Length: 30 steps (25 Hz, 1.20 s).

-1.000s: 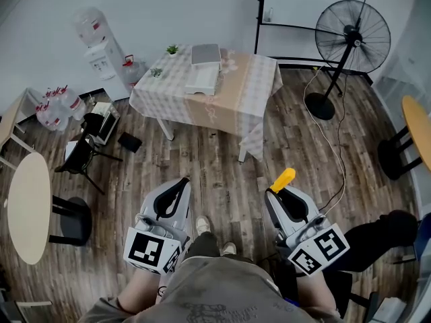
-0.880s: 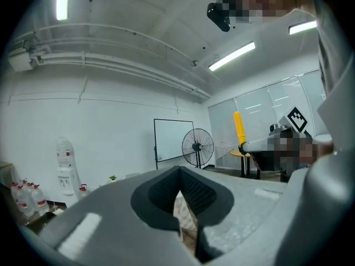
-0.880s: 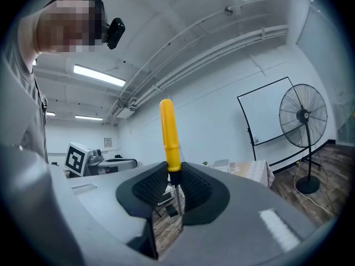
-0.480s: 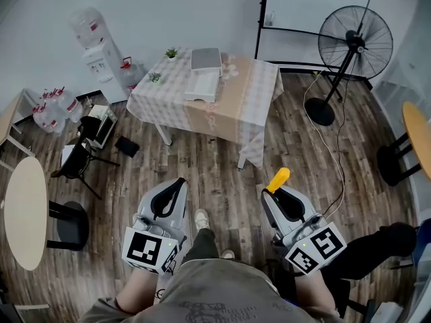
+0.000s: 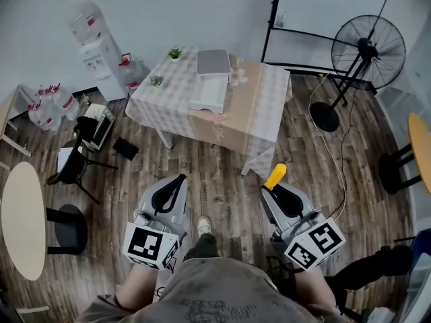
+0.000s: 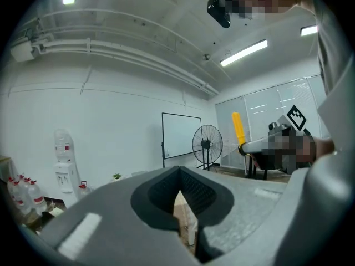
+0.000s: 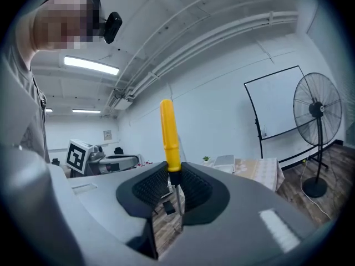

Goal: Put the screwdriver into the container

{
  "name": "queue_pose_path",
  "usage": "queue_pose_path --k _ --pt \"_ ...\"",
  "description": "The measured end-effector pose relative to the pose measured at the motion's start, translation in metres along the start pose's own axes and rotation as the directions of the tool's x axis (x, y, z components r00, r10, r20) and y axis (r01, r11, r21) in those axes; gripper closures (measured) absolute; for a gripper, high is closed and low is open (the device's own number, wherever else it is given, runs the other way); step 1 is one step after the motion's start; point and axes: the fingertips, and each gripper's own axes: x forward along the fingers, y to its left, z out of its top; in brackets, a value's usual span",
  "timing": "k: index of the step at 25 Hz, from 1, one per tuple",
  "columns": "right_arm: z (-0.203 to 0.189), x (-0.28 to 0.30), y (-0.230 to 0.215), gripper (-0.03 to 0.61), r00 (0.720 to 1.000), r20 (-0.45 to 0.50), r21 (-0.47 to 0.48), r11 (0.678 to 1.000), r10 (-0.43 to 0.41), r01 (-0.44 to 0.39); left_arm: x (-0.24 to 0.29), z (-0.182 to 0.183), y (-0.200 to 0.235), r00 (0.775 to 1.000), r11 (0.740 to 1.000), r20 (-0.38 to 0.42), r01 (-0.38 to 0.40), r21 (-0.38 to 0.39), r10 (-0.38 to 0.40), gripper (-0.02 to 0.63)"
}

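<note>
My right gripper [image 5: 272, 188] is shut on a screwdriver [image 5: 276, 175] whose yellow handle sticks out past the jaws toward the table. In the right gripper view that screwdriver [image 7: 169, 140] stands upright between the black pads of the right gripper [image 7: 173, 183]. My left gripper [image 5: 176, 182] is held low at the left with its jaws closed and nothing in them; the left gripper [image 6: 178, 188] shows its pads meeting. A white container [image 5: 209, 94] lies on the cloth-covered table [image 5: 256, 106], well ahead of both grippers, beside a grey box [image 5: 213, 62].
A standing fan [image 5: 367, 52] and a whiteboard [image 5: 330, 15] are at the back right, with a cable on the wooden floor. A water dispenser [image 5: 94, 46], bottles, a round table [image 5: 20, 217] and black stools are at the left. My shoes show between the grippers.
The view has shifted forward and right toward the table, which now sits a little lower and larger in frame. Both grippers keep their pose; the screwdriver stays held.
</note>
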Motion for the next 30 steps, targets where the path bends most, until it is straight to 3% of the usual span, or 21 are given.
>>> queue_pose_path --k 15,21,30 --pt "0.025 0.177 -0.031 0.480 0.999 -0.014 0.048 0.998 -0.033 0.034 0.077 -0.003 0.156 1.000 1.000 -0.022 0.016 -0.004 -0.017 0.614" --pt "0.021 0.212 -0.039 0.479 0.998 -0.046 0.059 0.997 -0.042 0.044 0.094 -0.010 0.191 1.000 1.000 -0.030 0.005 -0.021 -0.005 0.613" --pt "0.012 0.261 -0.092 0.480 0.995 -0.079 0.108 0.992 -0.053 0.061 0.149 -0.029 0.222 0.999 1.000 -0.050 -0.003 -0.030 0.002 0.614"
